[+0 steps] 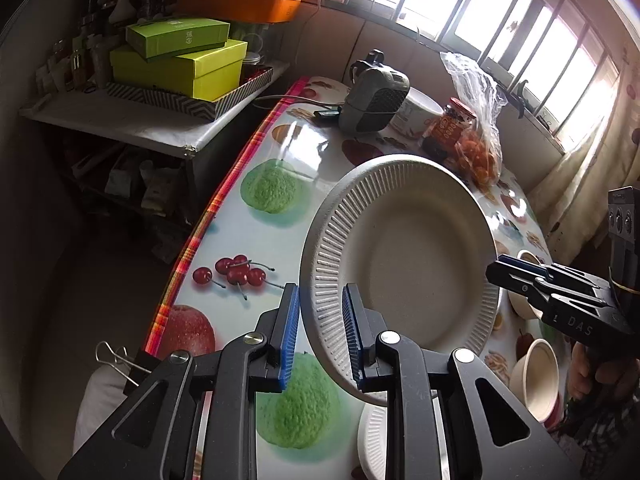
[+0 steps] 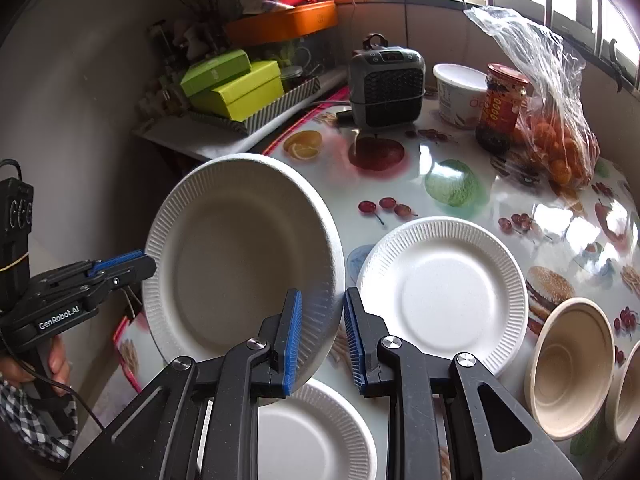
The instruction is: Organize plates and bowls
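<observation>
A white paper plate [image 1: 412, 248] hangs tilted above the table, held from two sides. My left gripper [image 1: 320, 300] is shut on its ribbed rim at one edge, and my right gripper [image 1: 496, 270] pinches the opposite edge. In the right wrist view the same plate [image 2: 240, 256] sits between the blue pads of my right gripper [image 2: 319, 300], with my left gripper [image 2: 146, 262] clamped on its far left rim. Two more white plates [image 2: 440, 292] [image 2: 312, 436] lie flat on the table. Two beige bowls [image 2: 572, 368] [image 2: 628, 392] rest tipped on their sides at the right.
At the back of the fruit-print table [image 2: 460, 160] stand a grey heater [image 2: 386, 84], a white tub [image 2: 458, 94], a red-lidded jar [image 2: 502, 108] and a bag of oranges [image 2: 560, 148]. Green boxes [image 1: 180, 60] sit on a side shelf beyond the table's left edge [image 1: 224, 200].
</observation>
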{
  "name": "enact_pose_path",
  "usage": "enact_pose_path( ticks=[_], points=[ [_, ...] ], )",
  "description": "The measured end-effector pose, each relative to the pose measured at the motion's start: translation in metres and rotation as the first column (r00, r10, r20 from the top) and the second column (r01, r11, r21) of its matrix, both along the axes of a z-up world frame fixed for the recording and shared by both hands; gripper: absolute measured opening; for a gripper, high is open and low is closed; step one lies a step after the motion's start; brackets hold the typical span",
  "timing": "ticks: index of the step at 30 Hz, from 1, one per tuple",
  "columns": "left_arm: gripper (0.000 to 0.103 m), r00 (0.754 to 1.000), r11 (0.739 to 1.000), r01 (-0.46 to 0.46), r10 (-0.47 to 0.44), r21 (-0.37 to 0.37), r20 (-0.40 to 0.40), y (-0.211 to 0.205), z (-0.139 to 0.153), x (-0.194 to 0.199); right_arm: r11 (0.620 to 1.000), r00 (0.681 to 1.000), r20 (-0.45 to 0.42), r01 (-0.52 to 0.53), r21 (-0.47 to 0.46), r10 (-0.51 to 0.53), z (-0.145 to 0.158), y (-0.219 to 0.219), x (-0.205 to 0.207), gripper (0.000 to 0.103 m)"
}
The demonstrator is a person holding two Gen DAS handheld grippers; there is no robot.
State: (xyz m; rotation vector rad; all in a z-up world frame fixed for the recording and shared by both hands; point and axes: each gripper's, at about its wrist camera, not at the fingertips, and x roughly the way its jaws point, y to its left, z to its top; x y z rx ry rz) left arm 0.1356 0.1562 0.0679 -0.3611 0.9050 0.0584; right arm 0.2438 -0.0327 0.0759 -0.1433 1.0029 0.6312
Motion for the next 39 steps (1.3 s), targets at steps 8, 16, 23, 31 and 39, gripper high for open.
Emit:
enact_pose_path(
  ticks=[8, 16, 23, 31, 39],
  points=[
    [0.023, 1.000, 1.000, 0.027, -0.027, -0.004, -0.009, -0.011, -0.006, -0.021, 1.000, 1.000, -0.008, 0.005, -0.001, -0.005, -0.002, -0.015, -0.031, 0.021],
    [0.023, 0.997, 0.997, 0.073, -0.073, -0.010, -0.013, -0.028, -0.013, -0.035, 0.999, 0.999, -0.037, 0.031, -0.013, -0.031, -0.013, -0.034, -0.056, 0.022],
    [0.023, 0.993, 0.993, 0.114, -0.115, -0.021, -0.041, -0.043, -0.028, -0.043, 0.998, 0.996, -0.060, 0.058, -0.020, -0.059, -0.024, -0.054, -0.074, 0.022],
    [0.023, 0.985, 0.988, 0.155, -0.157, -0.025, -0.067, -0.058, -0.037, -0.052, 0.996, 0.994, -0.080, 0.065, -0.054, -0.069, -0.036, -0.067, -0.092, 0.023],
    [0.023, 0.977, 0.982, 0.185, -0.187, -0.036, -0.097, -0.069, -0.049, -0.056, 0.995, 0.990, -0.109, 0.077, -0.068, -0.084, -0.045, -0.078, -0.102, 0.023]
  ],
)
